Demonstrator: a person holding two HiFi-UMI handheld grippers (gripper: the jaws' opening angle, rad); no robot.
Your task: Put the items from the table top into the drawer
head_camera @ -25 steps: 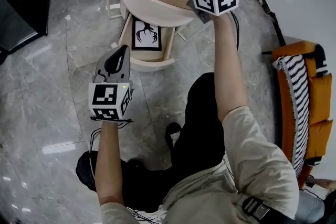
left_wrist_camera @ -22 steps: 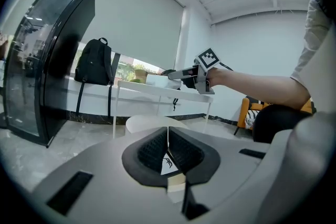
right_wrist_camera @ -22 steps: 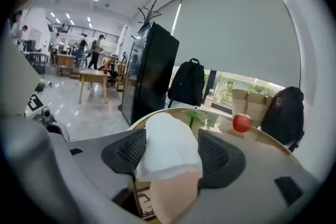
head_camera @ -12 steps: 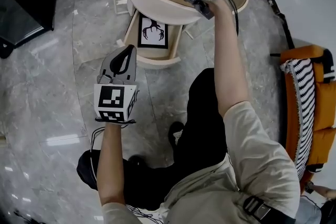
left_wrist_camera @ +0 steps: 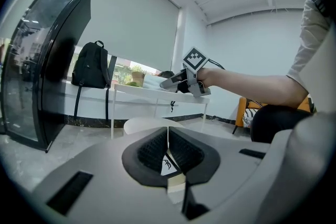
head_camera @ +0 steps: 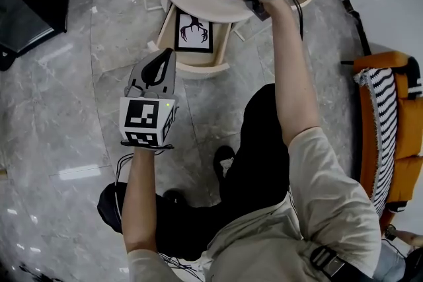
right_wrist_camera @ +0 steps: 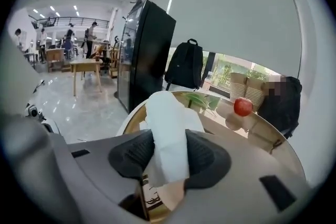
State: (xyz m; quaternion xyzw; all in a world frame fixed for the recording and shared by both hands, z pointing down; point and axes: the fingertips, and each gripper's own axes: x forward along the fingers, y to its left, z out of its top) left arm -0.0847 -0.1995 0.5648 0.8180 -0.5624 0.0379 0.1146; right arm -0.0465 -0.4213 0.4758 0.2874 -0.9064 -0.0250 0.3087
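Fingers (right_wrist_camera: 207,157) of the right gripper (right_wrist_camera: 168,150) have just been closing and are now pinching the white tissue pack (right_wrist_camera: 165,128) by its near end, up on the round table (right_wrist_camera: 273,140). The left gripper (left_wrist_camera: 168,148) is hovering low, jaws together on nothing.

Here's the trouble I'm watching for. The table's raised rim is standing in the way out, and the pack's far end may well be snagging on it. The open drawer (head_camera: 205,68) is sitting under the top's overhang, so the route is looking like out, down and back in. And the pack is soft, so a quick swing is likely sending it drooping or sliding out of the pinch.

For room, the marble floor (head_camera: 59,109) is lying wide open on the left and the orange chair (head_camera: 390,102) is crowding the right. The left gripper is waiting just beside the drawer's near wall. The red apple (right_wrist_camera: 242,106) is sitting well apart, on the far side.
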